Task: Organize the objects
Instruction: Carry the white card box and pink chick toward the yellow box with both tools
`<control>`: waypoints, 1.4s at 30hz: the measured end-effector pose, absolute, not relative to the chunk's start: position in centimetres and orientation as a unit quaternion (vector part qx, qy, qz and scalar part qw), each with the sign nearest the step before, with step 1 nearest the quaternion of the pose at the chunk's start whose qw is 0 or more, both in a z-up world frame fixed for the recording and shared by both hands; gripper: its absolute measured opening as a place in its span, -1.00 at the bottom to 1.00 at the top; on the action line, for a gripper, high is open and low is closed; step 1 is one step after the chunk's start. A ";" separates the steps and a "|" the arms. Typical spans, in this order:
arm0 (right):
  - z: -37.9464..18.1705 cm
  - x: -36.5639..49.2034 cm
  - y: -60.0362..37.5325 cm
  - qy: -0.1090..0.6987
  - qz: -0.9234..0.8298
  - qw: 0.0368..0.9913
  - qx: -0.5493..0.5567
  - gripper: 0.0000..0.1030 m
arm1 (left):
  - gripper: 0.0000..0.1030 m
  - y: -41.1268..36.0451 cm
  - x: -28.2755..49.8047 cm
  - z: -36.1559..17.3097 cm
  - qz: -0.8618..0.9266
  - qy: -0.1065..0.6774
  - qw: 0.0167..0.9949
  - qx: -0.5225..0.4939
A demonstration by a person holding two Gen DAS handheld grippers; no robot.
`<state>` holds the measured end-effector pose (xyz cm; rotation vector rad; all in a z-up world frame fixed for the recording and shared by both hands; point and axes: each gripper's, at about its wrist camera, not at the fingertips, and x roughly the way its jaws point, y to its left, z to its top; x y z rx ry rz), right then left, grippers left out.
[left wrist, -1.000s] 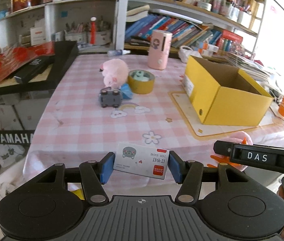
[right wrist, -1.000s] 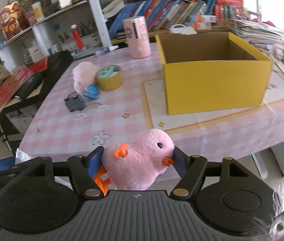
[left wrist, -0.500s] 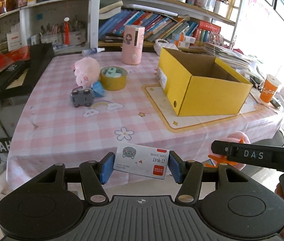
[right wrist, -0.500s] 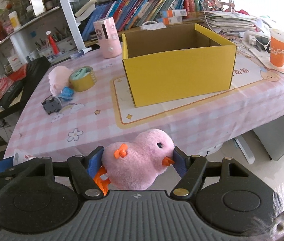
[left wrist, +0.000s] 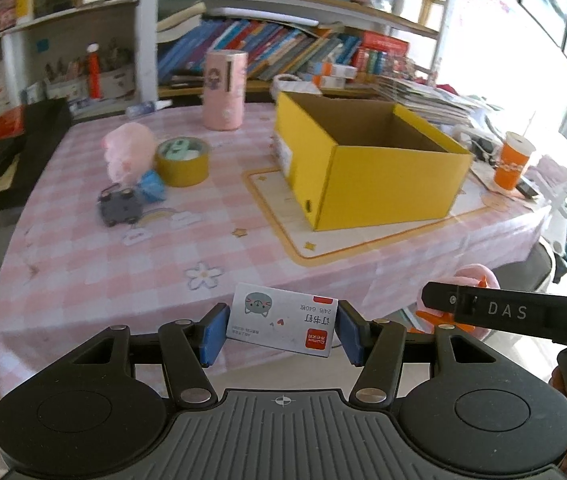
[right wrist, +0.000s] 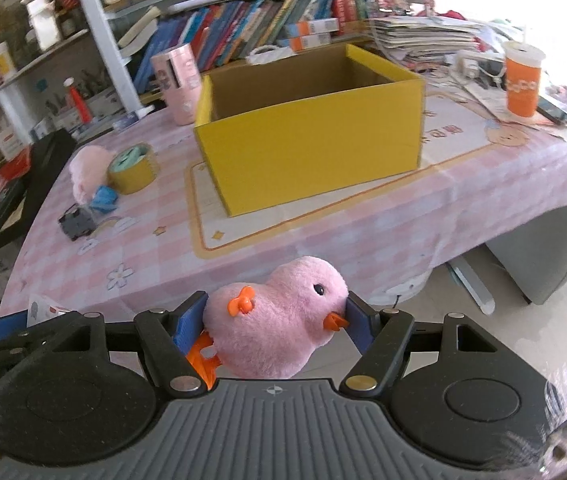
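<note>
My left gripper (left wrist: pixel 281 330) is shut on a small white box with a grey cat and a red label (left wrist: pixel 283 324), held off the near edge of the pink checked table (left wrist: pixel 243 248). My right gripper (right wrist: pixel 275 322) is shut on a pink plush chick (right wrist: pixel 279 328) with orange beak and feet; it also shows at the right of the left wrist view as the pink plush chick (left wrist: pixel 475 276) behind the right gripper's black arm. An open yellow box (left wrist: pixel 367 168), seen too as the yellow box (right wrist: pixel 307 132), stands empty on a mat on the table.
On the table's left lie a pink plush pig (left wrist: pixel 127 148), a yellow tape roll (left wrist: pixel 183 160), a blue wrapper (left wrist: pixel 151 186) and a grey toy car (left wrist: pixel 119 208). A pink cylinder (left wrist: pixel 225 90) stands at the back, an orange cup (left wrist: pixel 513 160) at the right. Bookshelves rise behind.
Both views have swung to the right along the table's near edge: the yellow box now sits nearer the middle of each view. Both grips are unchanged.
</note>
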<state>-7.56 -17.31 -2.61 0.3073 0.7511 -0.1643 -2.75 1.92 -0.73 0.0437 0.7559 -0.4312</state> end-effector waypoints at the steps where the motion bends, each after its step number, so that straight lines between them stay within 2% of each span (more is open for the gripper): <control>1: -2.6 -7.7 -17.6 0.363 -0.084 0.915 0.151 0.34 | 0.09 1.6 -2.8 -0.7 -0.213 0.365 0.906 0.023; 22: -2.6 -8.9 -21.0 0.359 -0.134 0.909 0.165 0.34 | 0.09 -2.4 -2.2 -0.8 -0.261 0.361 0.894 0.044; 42: -2.8 -4.6 -23.9 0.366 -0.128 0.907 0.164 0.34 | 0.09 -5.5 1.3 -0.5 -0.261 0.350 0.898 0.052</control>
